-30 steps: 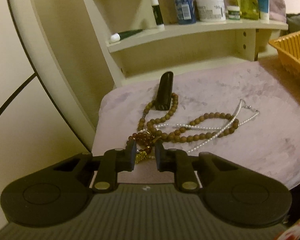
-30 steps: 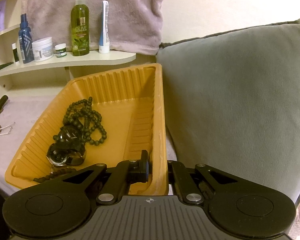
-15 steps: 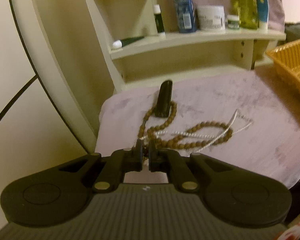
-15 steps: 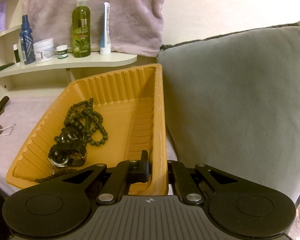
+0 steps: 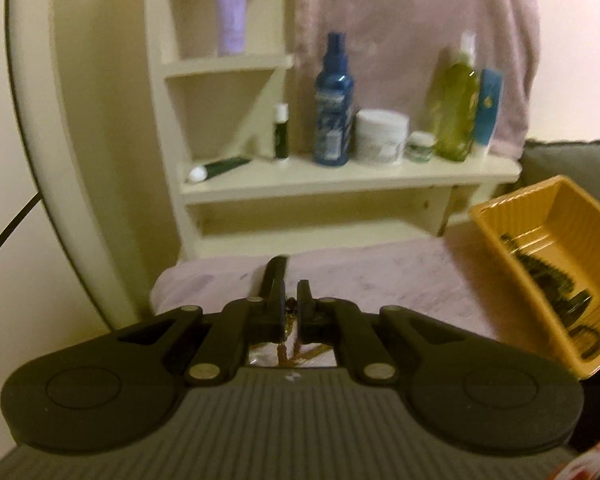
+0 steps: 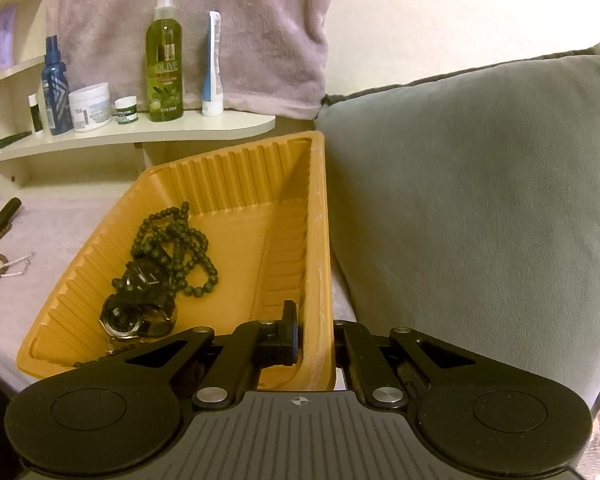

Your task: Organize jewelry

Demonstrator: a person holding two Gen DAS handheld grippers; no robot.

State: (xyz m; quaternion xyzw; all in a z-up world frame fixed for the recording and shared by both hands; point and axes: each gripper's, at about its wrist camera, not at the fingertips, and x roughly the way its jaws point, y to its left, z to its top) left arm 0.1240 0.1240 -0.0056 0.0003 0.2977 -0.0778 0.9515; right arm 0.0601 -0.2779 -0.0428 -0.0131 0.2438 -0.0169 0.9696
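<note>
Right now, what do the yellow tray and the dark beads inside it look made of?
The yellow tray: thin moulded plastic by the look, with ribbed walls and a dull sheen. The dark beads: round and matte greenish-black, possibly wood or stone; the look leaves it open. The right gripper is clamped on the tray's wall.

Jewelry in our orange tray [image 6: 318,216]

Black bead necklace [image 6: 180,240] and wristwatch [image 6: 126,314] lie inside; an amber bracelet [image 5: 290,322] hangs pinched in our left gripper [image 5: 291,312].

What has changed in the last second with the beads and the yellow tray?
The left gripper closed on a reddish-brown bead strand from the pile and lifted it; the strand now dangles beneath the fingers. The right gripper kept its clamp on the yellow tray wall, and the dark beads and watch inside stayed put.
</note>
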